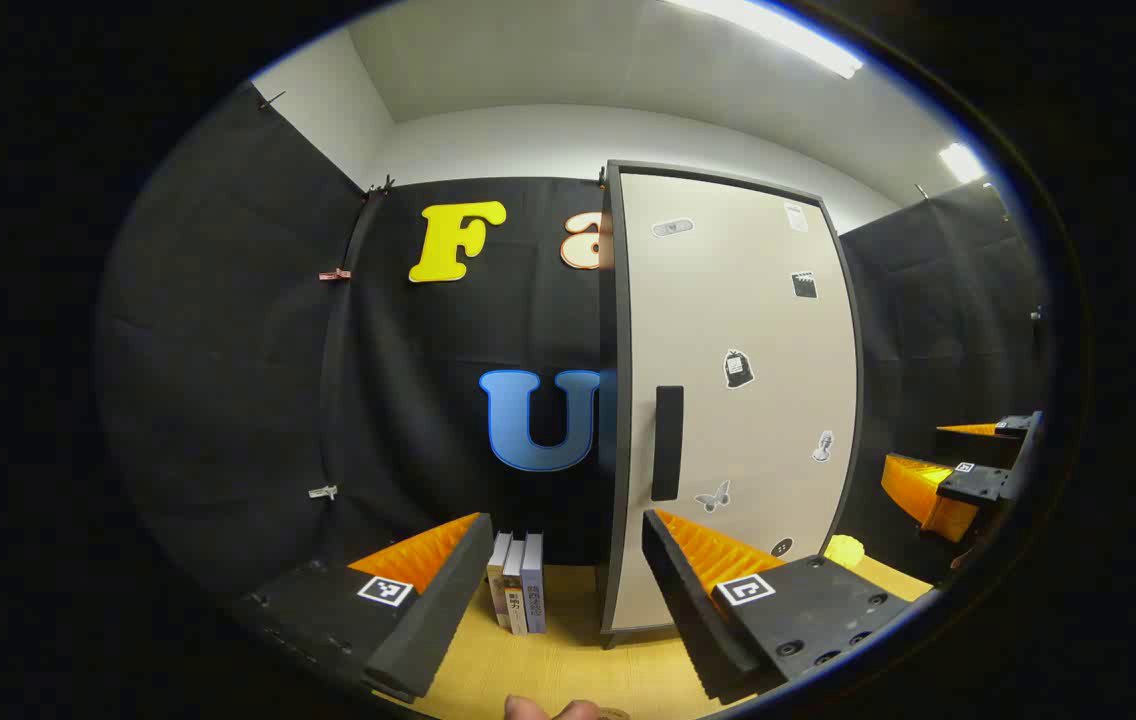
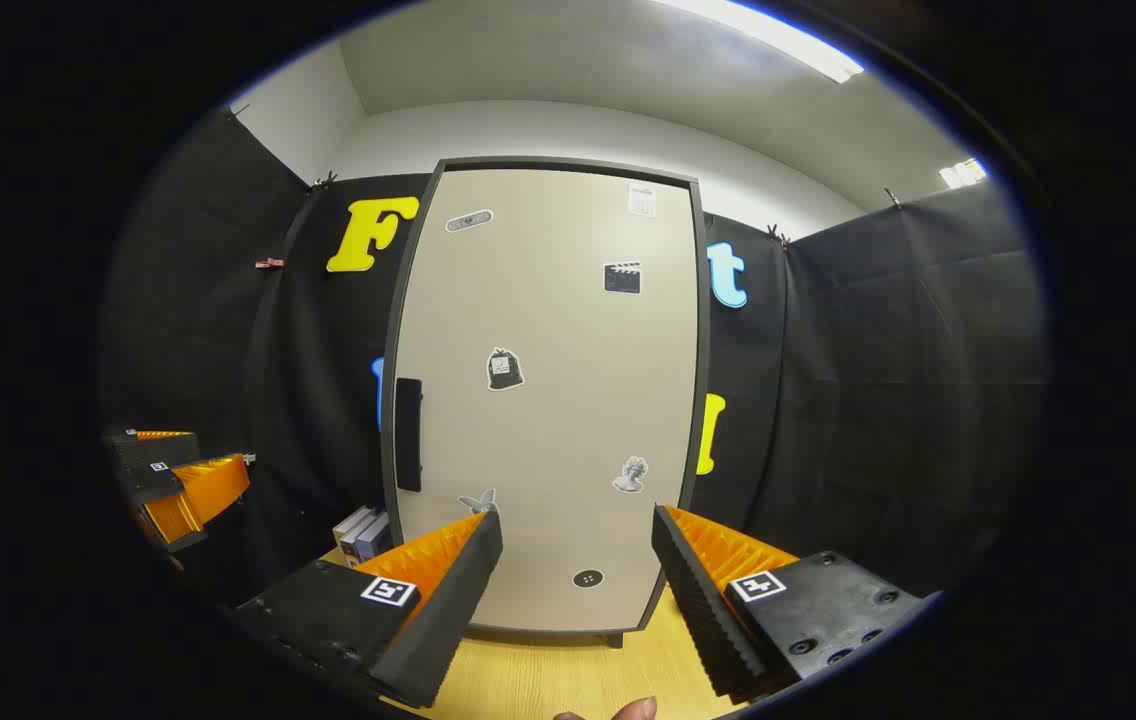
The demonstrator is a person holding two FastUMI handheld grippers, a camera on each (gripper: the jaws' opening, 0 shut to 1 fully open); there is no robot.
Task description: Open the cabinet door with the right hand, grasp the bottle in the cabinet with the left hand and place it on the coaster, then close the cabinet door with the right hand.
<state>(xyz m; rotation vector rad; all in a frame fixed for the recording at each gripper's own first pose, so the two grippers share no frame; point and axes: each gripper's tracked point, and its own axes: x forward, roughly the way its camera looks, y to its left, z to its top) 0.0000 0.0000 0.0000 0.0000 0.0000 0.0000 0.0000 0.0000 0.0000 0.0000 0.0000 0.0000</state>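
In the left gripper view, three upright books [image 1: 518, 595] stand on the light wooden surface [image 1: 568, 670], left of the tall beige cabinet door with dark frame [image 1: 738, 400], which is closed. The left gripper [image 1: 558, 590] has its jaws wide and empty. In the right gripper view, the right gripper [image 2: 578, 590] faces the door's black vertical handle [image 2: 409, 435], jaws wide, holding nothing.

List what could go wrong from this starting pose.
1. The narrow black handle sits at the left edge of the closed beige cabinet door, off-centre from the open right gripper; a grab could miss.
2. The upright books stand beside the cabinet; the open left gripper might topple them.
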